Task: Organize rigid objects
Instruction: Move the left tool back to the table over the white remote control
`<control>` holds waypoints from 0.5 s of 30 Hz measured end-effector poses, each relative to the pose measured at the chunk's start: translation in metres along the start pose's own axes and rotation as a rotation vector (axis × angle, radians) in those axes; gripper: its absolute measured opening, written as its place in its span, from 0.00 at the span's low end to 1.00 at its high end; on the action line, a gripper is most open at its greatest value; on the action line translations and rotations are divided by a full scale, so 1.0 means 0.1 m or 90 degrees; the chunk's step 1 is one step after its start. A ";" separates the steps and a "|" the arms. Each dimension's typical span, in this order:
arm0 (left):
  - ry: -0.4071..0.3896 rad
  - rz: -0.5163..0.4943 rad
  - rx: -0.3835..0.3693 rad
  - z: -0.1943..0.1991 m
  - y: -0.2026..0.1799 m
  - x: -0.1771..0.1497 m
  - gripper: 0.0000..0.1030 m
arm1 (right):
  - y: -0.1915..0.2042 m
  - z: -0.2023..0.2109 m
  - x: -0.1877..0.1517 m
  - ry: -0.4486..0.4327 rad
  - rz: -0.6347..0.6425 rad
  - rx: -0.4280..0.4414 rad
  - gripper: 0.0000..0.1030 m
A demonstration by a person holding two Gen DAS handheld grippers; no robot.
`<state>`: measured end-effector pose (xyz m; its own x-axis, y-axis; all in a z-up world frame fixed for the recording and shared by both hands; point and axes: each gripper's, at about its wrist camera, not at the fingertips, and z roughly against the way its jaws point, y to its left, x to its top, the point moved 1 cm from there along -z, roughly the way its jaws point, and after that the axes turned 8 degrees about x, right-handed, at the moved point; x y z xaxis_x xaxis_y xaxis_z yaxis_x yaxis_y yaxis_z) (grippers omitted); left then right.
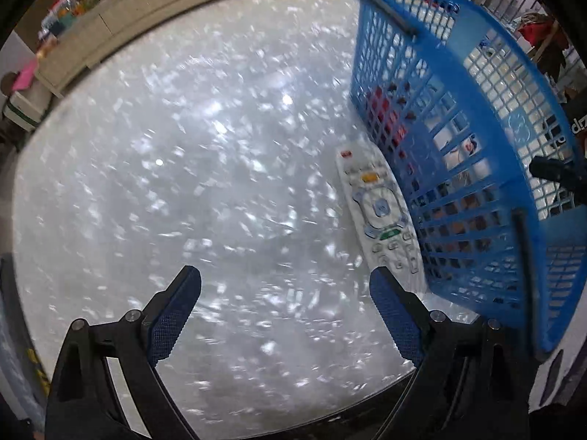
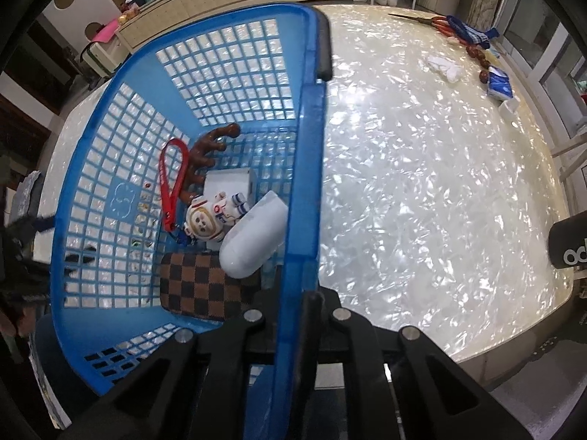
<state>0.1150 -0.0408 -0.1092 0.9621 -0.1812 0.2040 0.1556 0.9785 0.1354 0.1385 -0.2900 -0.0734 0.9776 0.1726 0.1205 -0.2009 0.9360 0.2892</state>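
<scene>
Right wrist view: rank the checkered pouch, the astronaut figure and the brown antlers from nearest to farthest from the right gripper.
1. Checkered pouch: basket floor, just ahead of the right gripper, which clamps the blue basket rim.
2. Astronaut figure: mid-basket, beyond the pouch.
3. Brown antlers: farthest, toward the far wall.

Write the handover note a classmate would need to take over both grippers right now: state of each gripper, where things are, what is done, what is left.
Left gripper: open, empty, over the table near the remote.
Right gripper: shut on the rim of the blue basket.
Done: astronaut figure, antler, red strap, checkered case and white case lie in the basket.
Left: the remote lies on the table beside the basket wall; probably it goes in next.
</scene>
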 end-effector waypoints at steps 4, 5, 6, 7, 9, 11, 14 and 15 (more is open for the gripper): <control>-0.002 0.020 -0.031 -0.05 -0.07 0.03 0.92 | -0.18 0.03 0.06 -0.017 -0.035 -0.008 0.05; -0.005 0.025 -0.044 -0.04 -0.09 0.06 0.92 | -0.21 0.04 0.07 -0.018 -0.039 -0.010 0.05; -0.008 0.027 -0.051 -0.03 -0.11 0.08 0.92 | -0.26 0.05 0.08 -0.020 -0.044 -0.011 0.05; -0.012 0.027 -0.059 -0.02 -0.14 0.10 0.92 | -0.29 0.07 0.09 -0.022 -0.049 -0.011 0.05; -0.018 0.023 -0.075 0.01 -0.22 0.15 0.92 | -0.34 0.08 0.10 -0.025 -0.052 -0.009 0.05; -0.023 0.017 -0.085 0.00 -0.32 0.17 0.92 | -0.36 0.08 0.11 -0.026 -0.053 -0.007 0.05; -0.017 0.003 -0.068 -0.06 -0.46 0.20 0.92 | -0.38 0.10 0.12 -0.028 -0.057 -0.009 0.05; -0.012 0.007 -0.063 -0.10 -0.49 0.21 0.92 | -0.39 0.10 0.13 -0.028 -0.059 -0.004 0.05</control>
<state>0.1299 -0.0911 -0.1212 0.9596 -0.1720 0.2225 0.1681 0.9851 0.0364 0.1583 -0.3275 -0.0739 0.9882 0.0721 0.1349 -0.1095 0.9493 0.2947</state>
